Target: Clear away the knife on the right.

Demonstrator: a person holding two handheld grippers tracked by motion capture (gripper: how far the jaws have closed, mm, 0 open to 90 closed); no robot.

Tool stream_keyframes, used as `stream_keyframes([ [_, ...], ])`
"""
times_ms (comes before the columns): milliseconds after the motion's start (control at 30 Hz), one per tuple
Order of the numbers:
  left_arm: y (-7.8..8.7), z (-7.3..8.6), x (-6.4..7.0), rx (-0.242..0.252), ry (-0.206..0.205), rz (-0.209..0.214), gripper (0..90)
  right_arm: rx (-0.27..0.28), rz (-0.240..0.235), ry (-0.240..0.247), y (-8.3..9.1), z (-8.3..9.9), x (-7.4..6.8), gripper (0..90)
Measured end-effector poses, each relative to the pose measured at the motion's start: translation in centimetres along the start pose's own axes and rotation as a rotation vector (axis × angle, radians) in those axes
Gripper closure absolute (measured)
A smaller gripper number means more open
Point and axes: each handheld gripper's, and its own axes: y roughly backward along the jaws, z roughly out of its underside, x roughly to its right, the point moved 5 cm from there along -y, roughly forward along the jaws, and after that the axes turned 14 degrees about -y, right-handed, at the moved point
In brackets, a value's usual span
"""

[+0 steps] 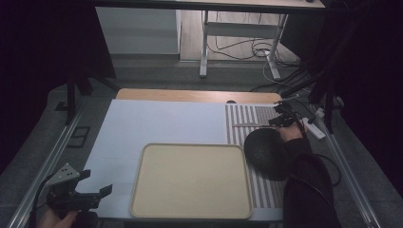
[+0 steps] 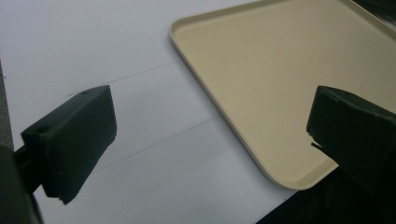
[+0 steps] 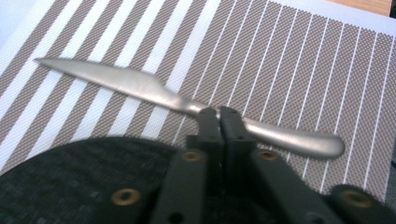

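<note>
With the right gripper (image 3: 219, 116) clamped on the knife (image 3: 140, 86) at its neck, we should lift it level, while the left gripper (image 2: 210, 140) waits wide open and empty beside the tray (image 2: 280, 84).

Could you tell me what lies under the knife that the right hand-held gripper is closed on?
Under the knife lies a striped placemat. The right hand-held gripper covers a short stretch of its handle, so what is beneath there cannot be seen.
</note>
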Motion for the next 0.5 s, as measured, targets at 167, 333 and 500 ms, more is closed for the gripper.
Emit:
stream_keyframes([
  [167,0.0,0.0,0.0,-0.001,-0.001,0.000,2.2,0.023,0.034,-0.013,-1.4,-0.6,1.0,89.9],
  [333,0.0,0.0,0.0,-0.003,-0.003,-0.001,2.2,0.011,0.103,0.003,-2.7,-0.7,2.0,89.9],
  [500,0.0,0.0,0.0,-0.003,-0.002,-0.002,2.2,-0.002,0.116,-0.026,-2.8,-0.5,3.1,89.9],
])
